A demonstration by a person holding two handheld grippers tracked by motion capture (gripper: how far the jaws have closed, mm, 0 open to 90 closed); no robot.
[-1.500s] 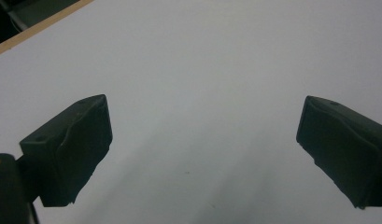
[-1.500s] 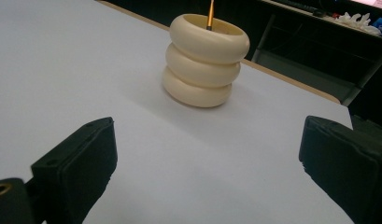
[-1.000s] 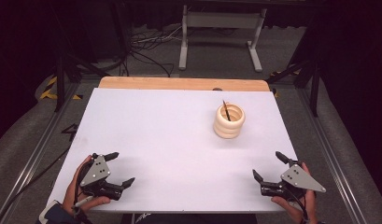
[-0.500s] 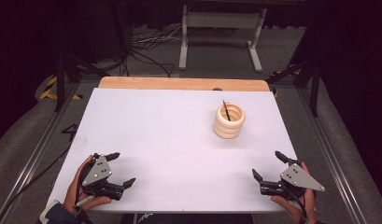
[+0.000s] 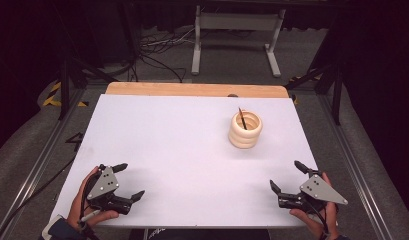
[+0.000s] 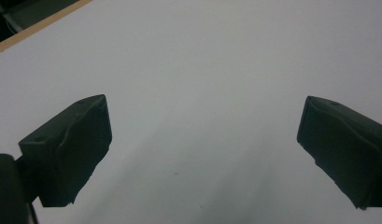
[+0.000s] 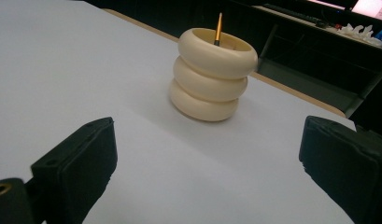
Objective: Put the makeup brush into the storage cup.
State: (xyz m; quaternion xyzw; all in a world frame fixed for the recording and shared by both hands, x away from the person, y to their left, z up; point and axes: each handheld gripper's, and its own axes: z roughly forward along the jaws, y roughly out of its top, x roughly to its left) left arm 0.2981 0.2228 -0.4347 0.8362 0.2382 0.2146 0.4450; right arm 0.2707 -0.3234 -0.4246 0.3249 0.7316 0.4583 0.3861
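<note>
High view first: your left gripper (image 5: 128, 181) sits low at the near left corner of the white worktop (image 5: 182, 145), well apart from the cream ring holder (image 5: 245, 129), and its jaws are spread wide with nothing between them. Compared with a second ago it has barely shifted, just a slight settling of your hand; the jaws look as wide as they were. Your right gripper (image 5: 287, 177) rests at the near right corner, nearer to the ring holder than the left one but still clearly apart from it, jaws also wide apart and empty, unchanged from the earlier frames. The ring holder itself has not moved: three stacked rings, standing upright toward the far right of the worktop, with a thin dark stick (image 5: 242, 119) leaning inside it. Right gripper view puts the ring holder (image 7: 211, 74) straight ahead between your jaws, the stick's (image 7: 218, 29) golden shaft poking above the top ring.
</note>
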